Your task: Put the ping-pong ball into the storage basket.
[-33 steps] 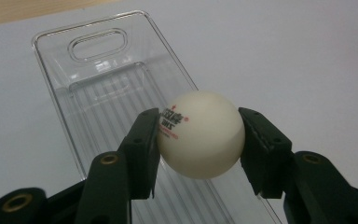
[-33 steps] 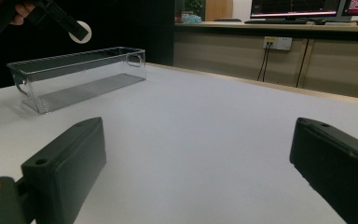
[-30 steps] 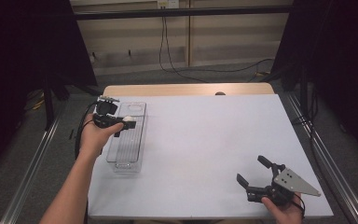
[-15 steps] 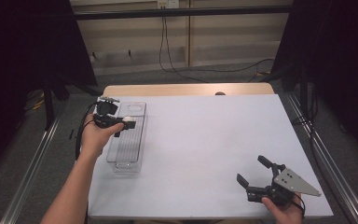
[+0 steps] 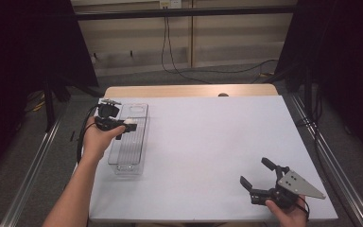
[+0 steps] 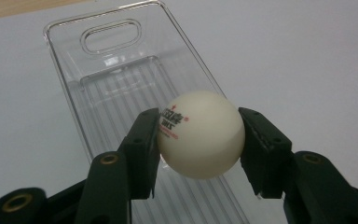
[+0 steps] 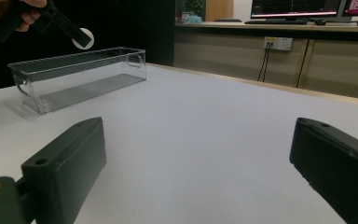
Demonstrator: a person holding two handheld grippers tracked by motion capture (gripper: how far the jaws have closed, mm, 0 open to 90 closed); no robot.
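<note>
- No visible change betw. the earlier high-view pics & now.
- Left gripper (image 5: pixel 123 126) w/ ball (image 5: pixel 131 126): same spot over the bin (image 5: pixel 127 156), grip same as before.
- Right gripper (image 5: pixel 257 175): same place at the near right of the desk (image 5: pixel 208 142), jaws as wide as before.

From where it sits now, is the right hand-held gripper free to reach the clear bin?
Probably yes: bare table lies between the open right hand-held gripper and the clear bin, though the left hand-held gripper holds a ball above it.
</note>
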